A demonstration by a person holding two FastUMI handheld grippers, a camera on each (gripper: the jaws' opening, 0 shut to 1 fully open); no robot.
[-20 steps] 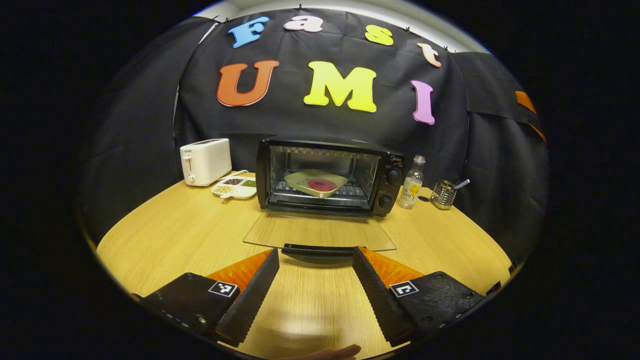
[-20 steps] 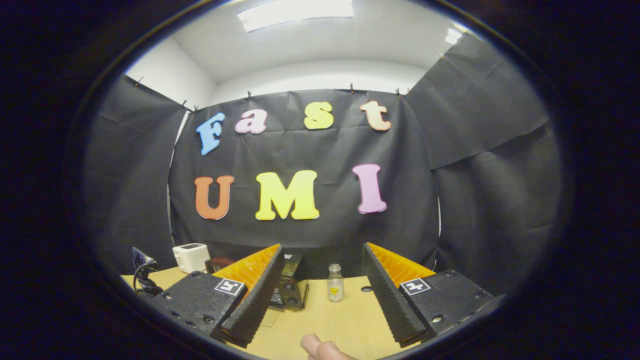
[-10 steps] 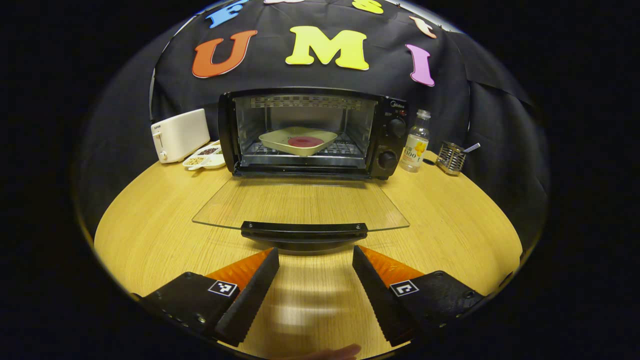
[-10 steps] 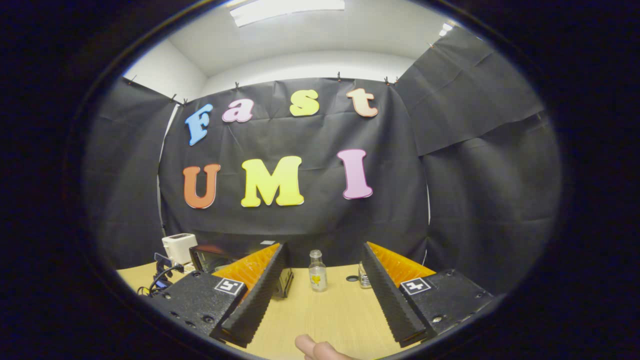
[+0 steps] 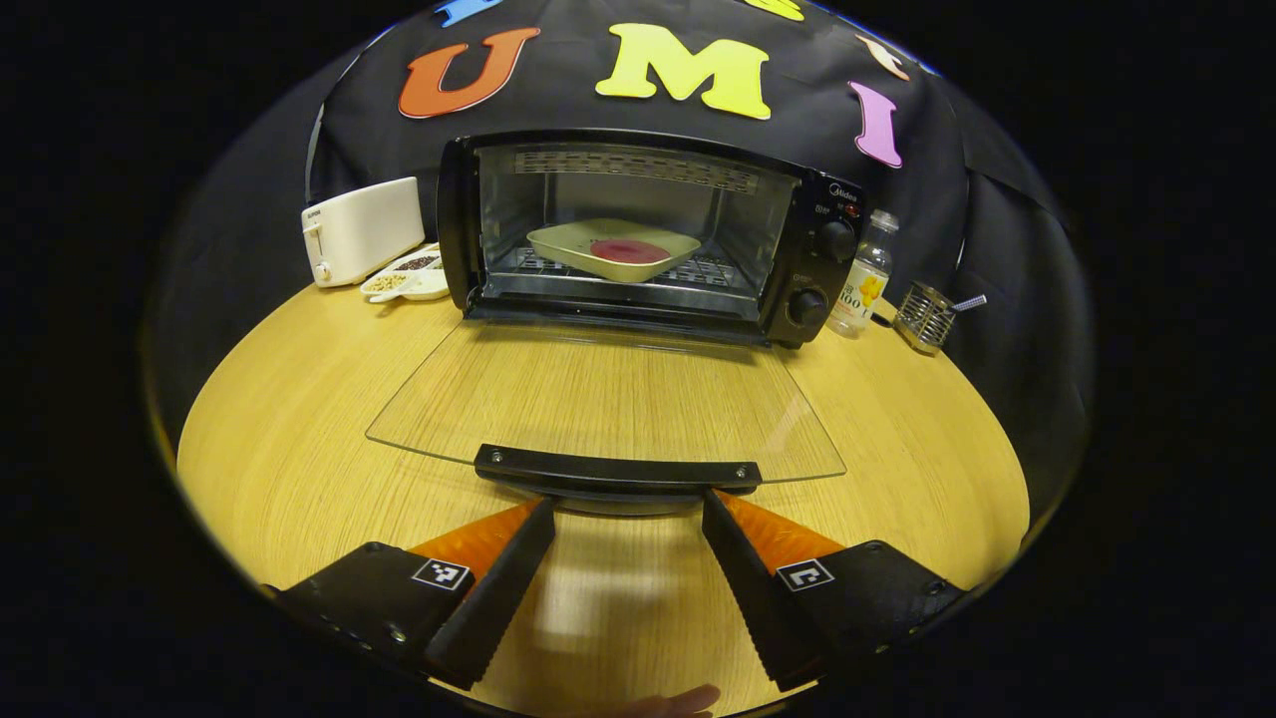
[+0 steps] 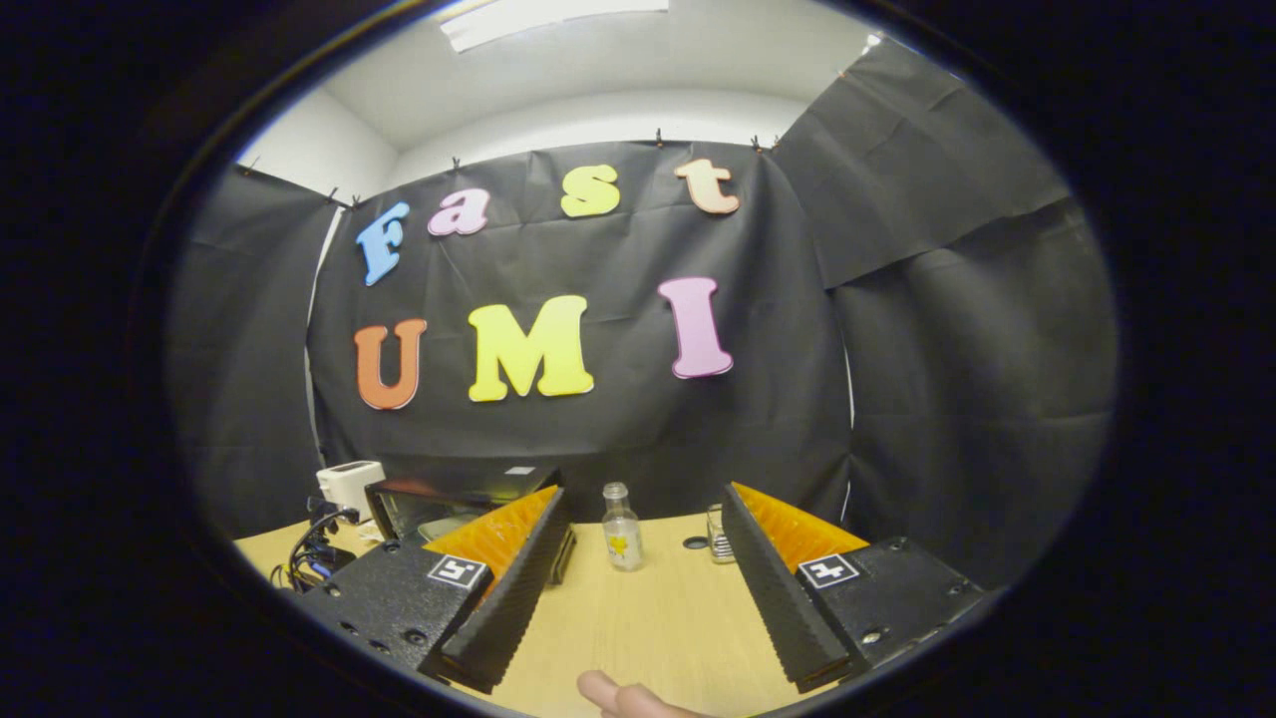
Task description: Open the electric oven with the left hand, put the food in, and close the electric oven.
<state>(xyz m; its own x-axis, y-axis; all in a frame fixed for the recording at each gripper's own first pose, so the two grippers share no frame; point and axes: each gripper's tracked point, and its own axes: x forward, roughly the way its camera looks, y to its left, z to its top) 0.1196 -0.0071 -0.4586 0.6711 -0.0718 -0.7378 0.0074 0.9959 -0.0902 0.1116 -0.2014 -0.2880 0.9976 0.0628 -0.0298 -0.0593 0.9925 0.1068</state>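
Note:
The black electric oven (image 5: 638, 234) stands at the back of the wooden table with its glass door (image 5: 608, 399) folded flat toward me. Inside on the rack sits a pale tray (image 5: 610, 249) holding a red piece of food (image 5: 628, 250). The door's black handle (image 5: 616, 471) lies just beyond my left gripper (image 5: 626, 519), which is open and holds nothing. In the right gripper view my right gripper (image 6: 643, 509) is open and raised above the table, with the oven (image 6: 454, 504) to its left, partly hidden behind a finger.
A white toaster (image 5: 359, 229) and a divided snack dish (image 5: 407, 284) stand left of the oven. A small bottle (image 5: 863, 284) and a wire cup holder (image 5: 927, 314) stand to its right. Cables (image 6: 309, 548) lie at the table's left edge.
My left gripper has moved in toward the open oven door, so the handle now sits right at its fingertips. The right gripper view has swung slightly right and down.

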